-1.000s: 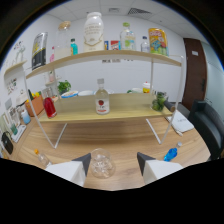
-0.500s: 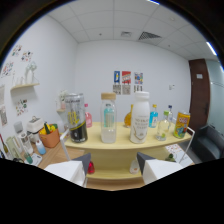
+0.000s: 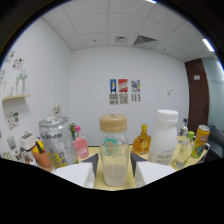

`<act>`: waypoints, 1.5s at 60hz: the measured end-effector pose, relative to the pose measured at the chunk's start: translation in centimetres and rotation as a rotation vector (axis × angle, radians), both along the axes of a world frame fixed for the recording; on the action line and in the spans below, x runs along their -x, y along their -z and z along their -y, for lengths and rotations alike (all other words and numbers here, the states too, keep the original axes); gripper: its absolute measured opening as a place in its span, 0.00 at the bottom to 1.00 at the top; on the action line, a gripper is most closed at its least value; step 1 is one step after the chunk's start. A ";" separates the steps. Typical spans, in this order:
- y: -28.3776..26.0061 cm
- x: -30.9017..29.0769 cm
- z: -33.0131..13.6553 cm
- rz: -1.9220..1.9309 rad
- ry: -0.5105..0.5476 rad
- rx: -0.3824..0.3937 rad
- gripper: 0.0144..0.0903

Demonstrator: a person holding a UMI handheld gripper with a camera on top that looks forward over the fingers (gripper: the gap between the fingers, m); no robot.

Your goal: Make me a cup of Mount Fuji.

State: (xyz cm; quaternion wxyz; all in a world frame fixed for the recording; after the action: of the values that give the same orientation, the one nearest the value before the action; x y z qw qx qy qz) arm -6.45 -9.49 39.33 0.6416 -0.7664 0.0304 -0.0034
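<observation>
A clear jar (image 3: 114, 150) with a tan cork-coloured lid and white powder in its bottom stands on the pale wooden shelf (image 3: 93, 150). It sits right between my gripper's (image 3: 114, 166) two fingers. The dark fingertips (image 3: 93, 163) touch its left and right sides, so the gripper is shut on it. The jar's base is hidden behind the white finger bodies.
Left of the jar stand a big clear container marked "Water" (image 3: 55, 142) and a pink bottle (image 3: 80, 146). To its right are an amber bottle (image 3: 142, 140), a tall white tub (image 3: 165, 138), a small clear bottle (image 3: 184, 149) and a yellow can (image 3: 201, 141). Posters (image 3: 124, 91) hang on the wall behind.
The view has risen from the lower shelf to the upper one and closed in on the cork-lidded jar. The fingers have narrowed onto its sides.
</observation>
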 end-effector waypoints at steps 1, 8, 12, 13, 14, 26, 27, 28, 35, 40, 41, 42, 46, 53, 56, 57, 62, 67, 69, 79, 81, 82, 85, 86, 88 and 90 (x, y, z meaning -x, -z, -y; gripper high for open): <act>0.0 -0.1 -0.1 0.001 0.004 -0.001 0.53; -0.2 -0.1 -0.5 0.002 0.013 -0.013 0.37; -0.1 0.1 -0.4 0.009 0.006 -0.002 0.36; -0.1 0.1 -0.3 0.008 0.004 0.002 0.36; -0.1 0.2 -0.2 0.005 0.002 0.003 0.35; -2.3 0.9 2.2 0.011 -0.034 -0.040 0.33; -2.5 0.9 2.6 0.011 -0.039 -0.045 0.33; -2.7 0.9 2.9 0.010 -0.041 -0.052 0.33; -3.2 0.9 6.2 -0.009 -0.056 -0.092 0.33; -1.5 0.7 8.5 -0.001 -0.062 -0.092 0.33; -0.9 0.7 8.9 0.002 -0.061 -0.089 0.33; -0.2 0.6 9.2 0.006 -0.062 -0.082 0.33; 3.1 0.3 10.6 0.001 -0.058 -0.052 0.33; 9.8 -0.2 12.2 -0.025 -0.042 0.012 0.33; 12.7 -0.5 12.6 -0.033 -0.036 0.039 0.33; 13.6 -0.7 12.7 -0.034 -0.029 0.048 0.33; 17.7 -0.7 13.2 -0.056 -0.028 0.071 0.33; 20.7 -0.3 13.2 -0.104 -0.039 0.084 0.33; 21.7 -0.2 13.2 -0.137 -0.041 0.080 0.33; 24.6 0.4 12.7 -0.379 -0.037 0.099 0.33; 24.5 0.7 12.6 -0.465 -0.039 0.092 0.33; 24.5 0.7 12.5 -0.508 -0.037 0.090 0.33; 24.4 0.9 12.4 -0.648 -0.033 0.085 0.33; 24.4 1.0 12.3 -0.698 -0.033 0.081 0.33; 24.4 1.0 12.1 -0.786 -0.023 0.070 0.33; 24.2 1.0 12.0 -0.875 -0.019 0.059 0.33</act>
State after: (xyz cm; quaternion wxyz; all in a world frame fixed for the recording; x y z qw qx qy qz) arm -7.42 -21.46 15.13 0.5462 -0.7140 0.2921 0.3265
